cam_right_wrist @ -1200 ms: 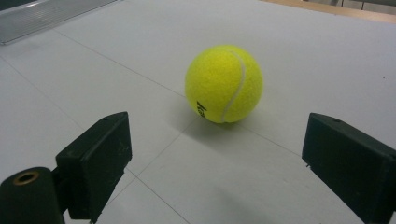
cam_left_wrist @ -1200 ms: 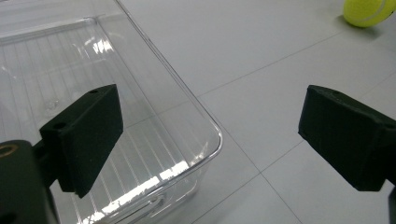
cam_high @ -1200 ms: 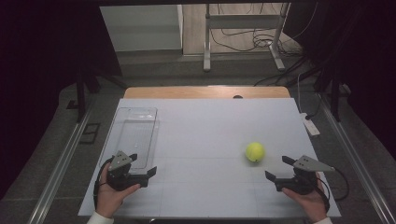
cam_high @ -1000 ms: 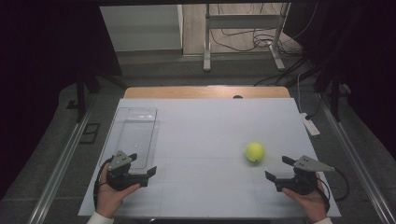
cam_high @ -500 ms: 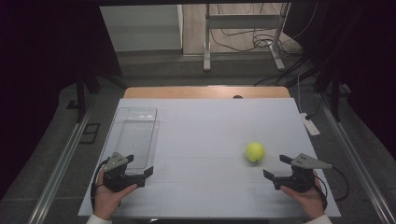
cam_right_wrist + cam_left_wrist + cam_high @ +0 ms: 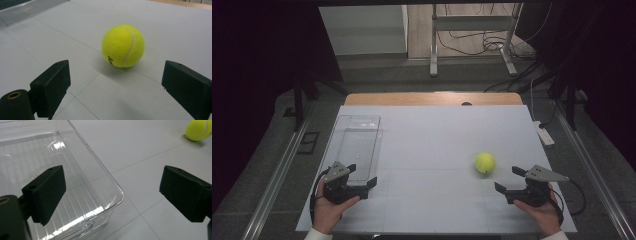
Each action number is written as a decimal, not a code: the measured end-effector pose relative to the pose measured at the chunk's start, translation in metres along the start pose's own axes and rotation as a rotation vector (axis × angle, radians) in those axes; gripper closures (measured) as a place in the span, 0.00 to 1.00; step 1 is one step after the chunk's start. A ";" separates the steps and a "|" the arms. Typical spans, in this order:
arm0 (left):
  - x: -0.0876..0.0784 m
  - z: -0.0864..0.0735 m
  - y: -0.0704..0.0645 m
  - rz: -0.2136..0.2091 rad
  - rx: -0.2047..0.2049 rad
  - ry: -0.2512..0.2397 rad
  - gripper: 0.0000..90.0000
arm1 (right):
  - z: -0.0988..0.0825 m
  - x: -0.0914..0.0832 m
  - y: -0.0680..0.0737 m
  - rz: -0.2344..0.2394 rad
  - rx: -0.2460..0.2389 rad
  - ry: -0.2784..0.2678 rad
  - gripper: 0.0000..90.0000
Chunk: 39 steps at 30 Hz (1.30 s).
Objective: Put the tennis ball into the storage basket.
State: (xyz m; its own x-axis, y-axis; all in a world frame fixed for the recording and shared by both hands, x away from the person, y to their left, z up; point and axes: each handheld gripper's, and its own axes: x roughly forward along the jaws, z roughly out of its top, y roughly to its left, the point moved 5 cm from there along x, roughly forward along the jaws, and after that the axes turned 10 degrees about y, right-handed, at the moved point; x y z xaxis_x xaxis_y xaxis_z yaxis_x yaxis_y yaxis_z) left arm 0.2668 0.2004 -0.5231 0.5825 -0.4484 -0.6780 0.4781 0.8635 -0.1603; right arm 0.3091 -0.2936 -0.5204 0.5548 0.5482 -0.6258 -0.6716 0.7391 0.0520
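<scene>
1. While the right gripper (image 6: 508,183) rests low on the table near the 5 o'clock corner, its jaws are spread wide and grip nothing; a hand (image 6: 539,212) holds it from behind.
2. Seen along those jaws, the yellow tennis ball (image 6: 123,46) sits ahead of them and between their lines, apart from both pads, resting on the white table top (image 6: 175,32).
3. From above, the tennis ball (image 6: 485,162) lies at about 11 o'clock from the right gripper, near it but not touching.
4. Left gripper (image 6: 362,176): jaws likewise spread, nothing between the pads, held by the other hand (image 6: 329,210) near the 7 o'clock corner.
5. Its jaws straddle the near corner of a clear plastic bin (image 6: 75,182); contact cannot be determined.
6. Clear plastic bin (image 6: 357,145) extends toward 12 o'clock along the table's left side, well apart from the ball.
</scene>
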 end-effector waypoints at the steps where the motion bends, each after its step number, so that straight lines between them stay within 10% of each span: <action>1: 0.000 0.000 0.000 0.001 -0.001 0.000 0.09 | 0.000 -0.001 -0.001 0.002 0.007 -0.006 0.10; 39: 0.000 0.012 -0.010 -0.025 0.035 0.022 0.09 | 0.001 0.002 0.002 0.014 0.001 0.001 0.10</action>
State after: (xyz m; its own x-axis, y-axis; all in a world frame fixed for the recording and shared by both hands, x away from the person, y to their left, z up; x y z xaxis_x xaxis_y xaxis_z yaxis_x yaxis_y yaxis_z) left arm 0.2696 0.1894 -0.5128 0.5560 -0.4641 -0.6895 0.5154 0.8434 -0.1520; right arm 0.3092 -0.2907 -0.5203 0.5447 0.5585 -0.6256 -0.6791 0.7315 0.0617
